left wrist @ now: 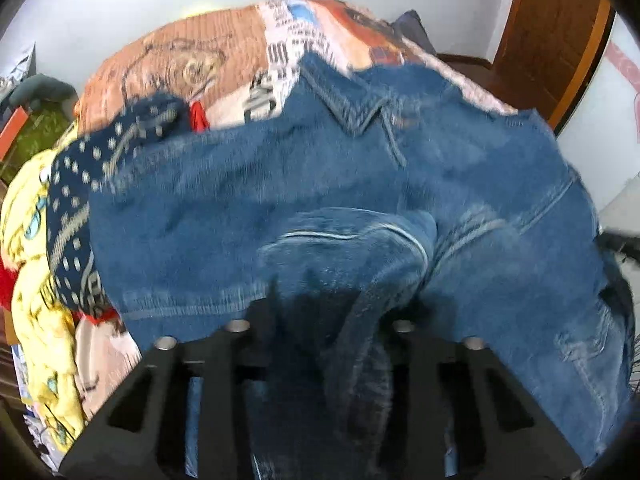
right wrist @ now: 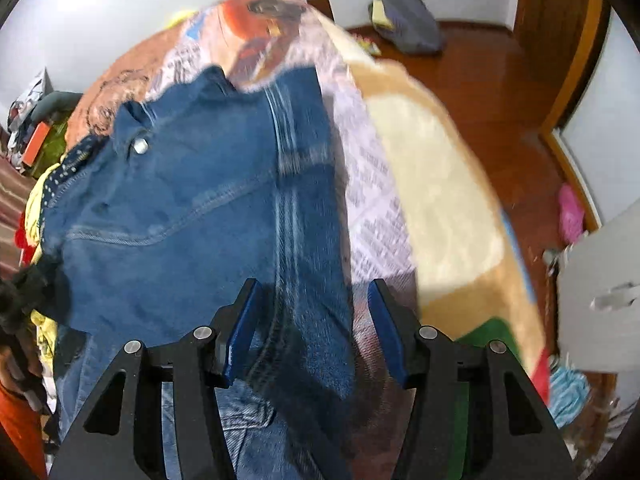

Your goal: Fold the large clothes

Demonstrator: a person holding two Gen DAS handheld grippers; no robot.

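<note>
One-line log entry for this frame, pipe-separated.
stage: folding denim jacket on bed | left gripper: shut on denim fold | right gripper: open over jacket edge | views: motion-blurred

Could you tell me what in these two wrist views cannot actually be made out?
- Left wrist view: the left gripper's fingertips are buried under a bunched fold of the denim jacket.
- Right wrist view: the right gripper is open, but the jacket's hem is cut off by the bottom edge.
- Both views: the print on the bedspread is motion-blurred, its text unreadable.
</note>
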